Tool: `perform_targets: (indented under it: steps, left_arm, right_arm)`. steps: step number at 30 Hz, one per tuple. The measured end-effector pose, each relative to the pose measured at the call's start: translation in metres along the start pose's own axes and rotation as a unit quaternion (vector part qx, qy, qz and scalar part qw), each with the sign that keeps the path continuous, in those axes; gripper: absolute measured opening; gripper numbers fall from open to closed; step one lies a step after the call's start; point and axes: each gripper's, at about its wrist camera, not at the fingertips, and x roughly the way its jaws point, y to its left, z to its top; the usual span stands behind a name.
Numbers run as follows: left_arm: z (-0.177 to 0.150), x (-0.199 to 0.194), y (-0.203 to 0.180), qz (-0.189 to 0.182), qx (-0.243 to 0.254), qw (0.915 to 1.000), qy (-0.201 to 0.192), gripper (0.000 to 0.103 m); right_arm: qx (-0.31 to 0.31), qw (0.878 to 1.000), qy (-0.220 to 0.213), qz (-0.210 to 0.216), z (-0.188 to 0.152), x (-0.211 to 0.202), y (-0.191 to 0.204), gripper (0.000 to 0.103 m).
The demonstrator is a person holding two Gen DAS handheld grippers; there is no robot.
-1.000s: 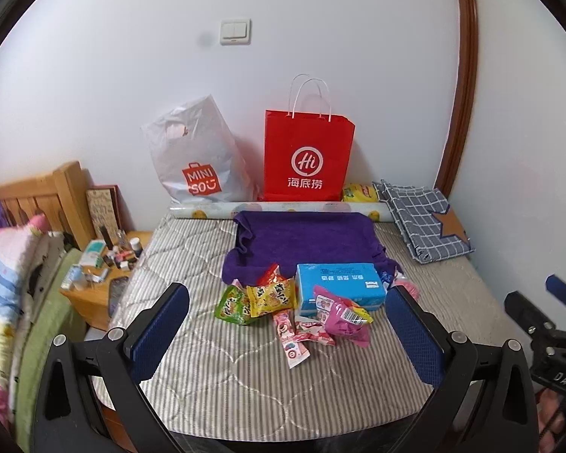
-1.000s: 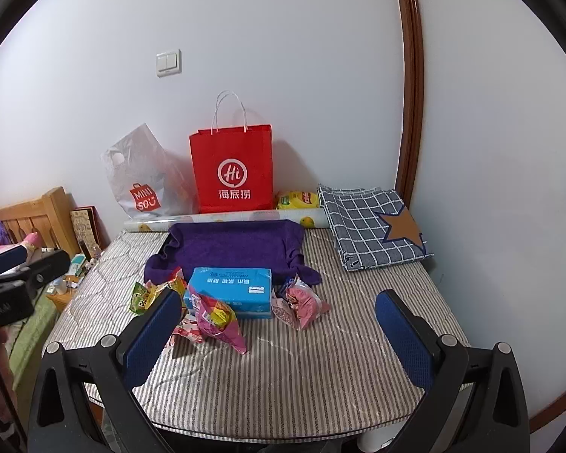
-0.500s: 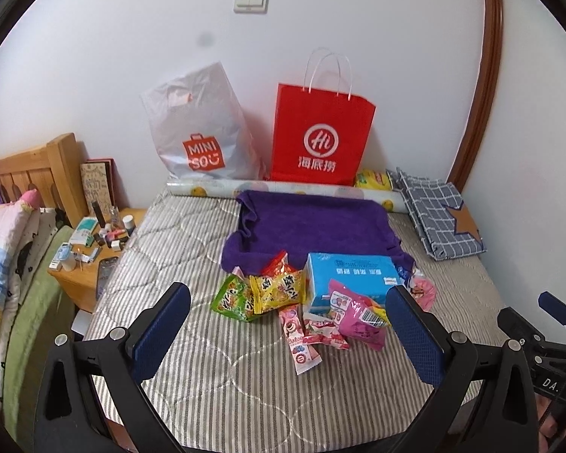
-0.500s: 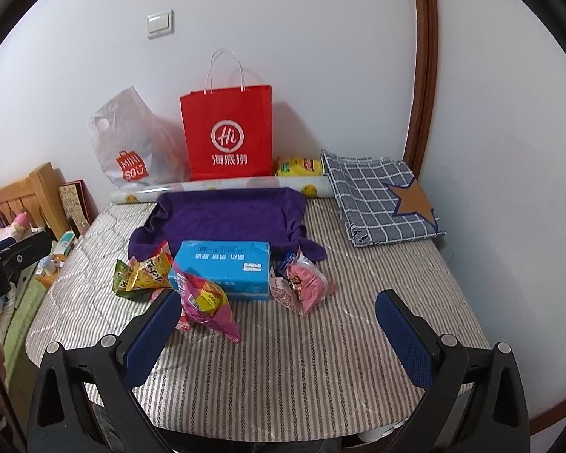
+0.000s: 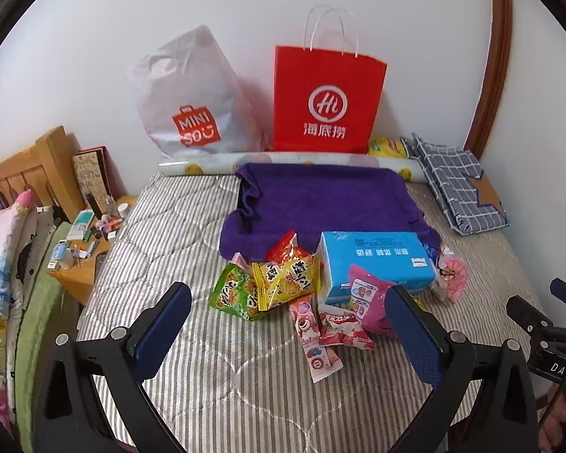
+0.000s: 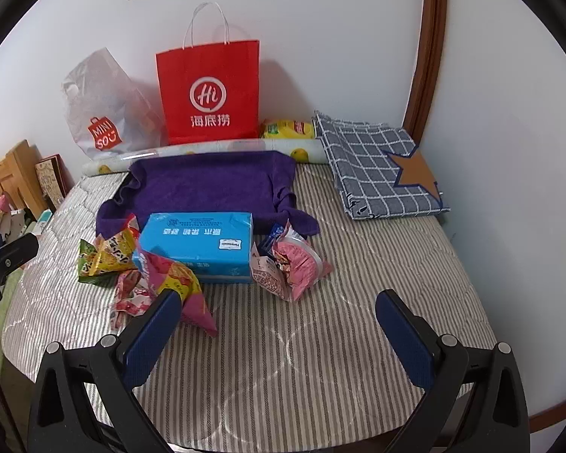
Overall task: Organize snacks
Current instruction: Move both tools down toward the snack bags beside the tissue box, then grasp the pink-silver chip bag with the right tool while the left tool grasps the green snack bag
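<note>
Both grippers hang above the near edge of the bed (image 5: 192,234), and nothing is in hand; the left gripper (image 5: 288,324) has its blue pads spread wide, the right gripper (image 6: 277,326) likewise gaping and empty. The snacks sit in a loose heap mid-mattress, crowded around the blue tissue box (image 6: 198,245); a green packet (image 5: 232,296) and a yellow packet (image 5: 286,277) overlap on its left, a long pink strip packet (image 5: 315,339) lies flat in front, a big pink bag (image 6: 173,283) leans against the box's near corner, and a pink cup snack (image 6: 296,262) rests just beside its right end. Behind them a purple towel (image 5: 320,200) is spread flat, with a red paper bag (image 6: 209,94) upright against the wall.

The step in hand looks like the approach and first pick; nothing is sorted yet. For a clean grab the left gripper probably wants the yellow packet, which lies on top, taken by its crimped edge so the pads do not crush the contents; the right gripper has the cup snack within easy line. Packets are slippery and puffy, so a slow close across a seam should hold better than a squeeze on the belly.
</note>
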Motion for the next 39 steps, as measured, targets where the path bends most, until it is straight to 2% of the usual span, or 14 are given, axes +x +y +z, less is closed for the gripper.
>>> perform_targets:
  steps: [8,12,15,18,22,26,31,39]
  left_arm:
    - [0.006,0.039,0.009,0.01,-0.008,0.999,0.044,0.102]
    - [0.007,0.058,0.016,0.034,-0.006,0.9978,0.057,0.101]
    - [0.007,0.071,0.025,0.041,-0.017,0.9966,0.069,0.097]
    - [0.006,0.087,0.034,0.033,-0.024,0.9952,0.089,0.093]
    - [0.006,0.105,0.043,0.03,-0.037,0.9927,0.111,0.093]
    - [0.005,0.122,0.055,0.001,-0.071,0.9876,0.14,0.093]
    - [0.003,0.137,0.067,-0.006,-0.105,0.982,0.157,0.093]
    - [0.006,0.156,0.069,0.001,-0.093,0.9806,0.173,0.093]
  right_arm:
    - [0.003,1.0,0.018,0.014,0.004,0.037,-0.009,0.103]
    - [0.01,0.999,0.018,0.026,0.005,0.054,-0.017,0.103]
    - [0.026,0.999,0.028,0.033,0.007,0.073,-0.027,0.103]
    - [0.035,0.998,0.043,0.033,0.01,0.092,-0.034,0.103]
    - [0.037,0.997,0.05,0.036,0.013,0.112,-0.039,0.095]
    - [0.051,0.996,0.062,0.037,0.014,0.133,-0.046,0.08]
    - [0.066,0.994,0.071,0.046,0.016,0.154,-0.055,0.078]
    - [0.054,0.994,0.085,0.051,0.016,0.181,-0.053,0.078]
